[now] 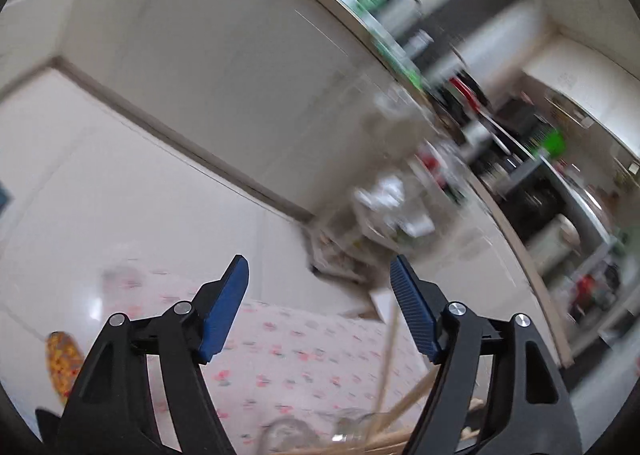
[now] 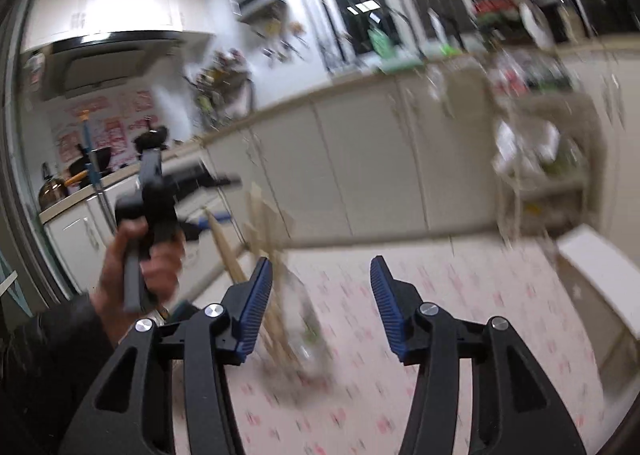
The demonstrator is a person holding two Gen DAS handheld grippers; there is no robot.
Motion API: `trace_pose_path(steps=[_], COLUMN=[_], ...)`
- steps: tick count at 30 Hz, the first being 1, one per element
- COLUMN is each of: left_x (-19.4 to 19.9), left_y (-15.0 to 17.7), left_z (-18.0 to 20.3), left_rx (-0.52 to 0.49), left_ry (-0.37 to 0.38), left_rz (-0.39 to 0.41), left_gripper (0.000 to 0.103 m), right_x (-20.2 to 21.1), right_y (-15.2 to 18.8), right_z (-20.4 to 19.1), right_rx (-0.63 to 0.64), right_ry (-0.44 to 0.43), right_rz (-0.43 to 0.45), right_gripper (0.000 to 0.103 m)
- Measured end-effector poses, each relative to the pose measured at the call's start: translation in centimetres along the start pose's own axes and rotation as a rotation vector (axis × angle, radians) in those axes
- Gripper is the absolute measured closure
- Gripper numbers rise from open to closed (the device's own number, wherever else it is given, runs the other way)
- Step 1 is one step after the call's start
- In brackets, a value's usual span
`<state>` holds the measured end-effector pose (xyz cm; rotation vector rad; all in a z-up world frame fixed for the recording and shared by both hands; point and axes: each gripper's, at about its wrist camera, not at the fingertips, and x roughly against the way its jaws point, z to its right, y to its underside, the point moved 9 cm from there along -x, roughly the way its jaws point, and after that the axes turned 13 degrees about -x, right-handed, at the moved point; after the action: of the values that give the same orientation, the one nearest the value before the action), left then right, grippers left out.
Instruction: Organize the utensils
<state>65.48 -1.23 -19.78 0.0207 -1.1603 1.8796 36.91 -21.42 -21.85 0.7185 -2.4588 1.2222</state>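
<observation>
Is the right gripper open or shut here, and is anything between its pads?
Open. The right gripper shows a wide gap between its blue pads, with only the floral tablecloth behind.

Left gripper (image 1: 318, 283): black frame, ribbed blue pads on the fingers (image 1: 224, 311). Right gripper (image 2: 321, 281): the same black and blue. Tabletop (image 1: 288, 339): covered by a pale pink cloth printed with small red-pink and green flowers. Chopsticks (image 2: 276, 319): light natural wood, blurred. Jar (image 2: 308, 331): clear glass. Cabinet fronts (image 2: 360, 159): off-white, topped by a beige edge. Box (image 2: 600, 275) at the tabletop's right edge: white. Sleeve (image 2: 60, 339): dark grey.
</observation>
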Motion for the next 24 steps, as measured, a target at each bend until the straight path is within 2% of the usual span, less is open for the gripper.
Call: trace_pose_path(steps=[1, 4, 6, 9, 11, 14, 16, 19, 20, 24], left_x=[-1.0, -2.8, -3.0, -1.8, -0.4, 2.0, 3.1, 3.1, 2.5, -1.5], left_y=[0.1, 0.5, 0.7, 0.7, 1.0, 1.1, 0.8, -0.3, -0.7, -0.8], left_z=[0.7, 1.9, 2.8, 4.9, 6.9, 9.2, 9.6, 8.5, 8.1, 6.6], left_rx=[0.002, -0.005, -0.013, -0.038, -0.066, -0.112, -0.152, -0.132, -0.116, -0.072], left_ry=[0.055, 0.120, 0.155, 0.264, 0.367, 0.438, 0.383, 0.307, 0.296, 0.276], left_rz=[-0.031, -0.078, -0.086, -0.079, -0.082, -0.083, -0.079, -0.081, -0.088, -0.163], left_gripper=[0.033, 0.033, 0.033, 0.033, 0.033, 0.033, 0.032, 0.023, 0.019, 0.018], right_x=[-0.2, -0.8, -0.8, -0.7, -0.6, -0.1, 0.2, 0.7, 0.6, -0.2], right_y=[0.4, 1.1, 1.2, 1.4, 1.6, 1.1, 0.9, 1.1, 1.3, 2.2], right_z=[0.9, 2.3, 2.5, 3.1, 3.6, 3.5, 3.5, 3.8, 3.9, 4.7], right_rx=[-0.029, -0.094, -0.089, -0.114, -0.143, -0.167, -0.181, -0.198, -0.202, -0.220], right_ry=[0.011, 0.014, 0.017, 0.016, 0.015, 0.007, 0.004, 0.006, 0.008, 0.016], right_rz=[-0.012, -0.040, -0.040, -0.045, -0.059, -0.055, -0.050, -0.046, -0.050, -0.080], right_gripper=[0.053, 0.053, 0.052, 0.050, 0.049, 0.048, 0.048, 0.047, 0.047, 0.047])
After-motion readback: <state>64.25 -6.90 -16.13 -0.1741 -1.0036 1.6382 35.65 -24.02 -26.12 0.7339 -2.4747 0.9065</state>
